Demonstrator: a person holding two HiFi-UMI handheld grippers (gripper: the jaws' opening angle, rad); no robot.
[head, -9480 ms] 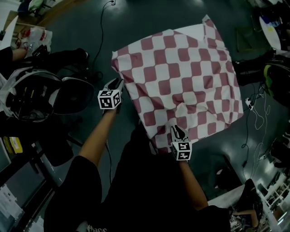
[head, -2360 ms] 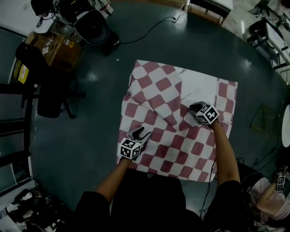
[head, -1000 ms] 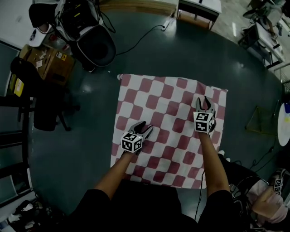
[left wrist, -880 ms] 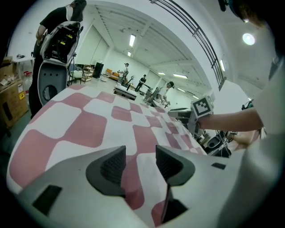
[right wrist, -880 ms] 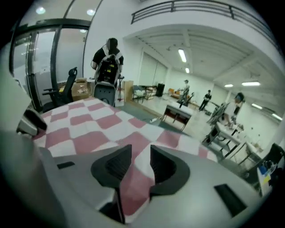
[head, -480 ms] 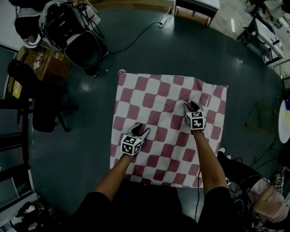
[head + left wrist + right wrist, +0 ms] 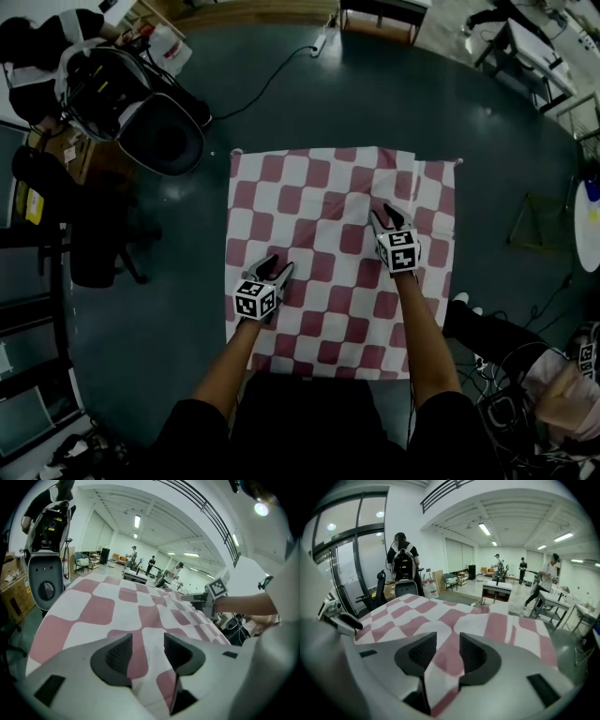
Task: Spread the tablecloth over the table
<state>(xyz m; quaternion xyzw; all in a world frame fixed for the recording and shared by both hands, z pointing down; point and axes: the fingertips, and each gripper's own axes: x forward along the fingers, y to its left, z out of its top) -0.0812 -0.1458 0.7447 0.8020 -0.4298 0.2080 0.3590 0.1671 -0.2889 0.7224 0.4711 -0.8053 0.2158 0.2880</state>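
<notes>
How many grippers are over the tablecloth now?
2. The left gripper near the left edge of the tablecloth; the right gripper right of centre, jaws just closing, cloth between them. Neither hidden.

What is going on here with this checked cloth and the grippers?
A person with a gripper in each hand is spreading a checked tablecloth. It lies mostly flat, with wrinkles on its far right part. The left gripper is low over the near left part, jaws apart, holding nothing. The right gripper is at the wrinkles; its jaws have just closed a little, cloth between them, not pinched.
</notes>
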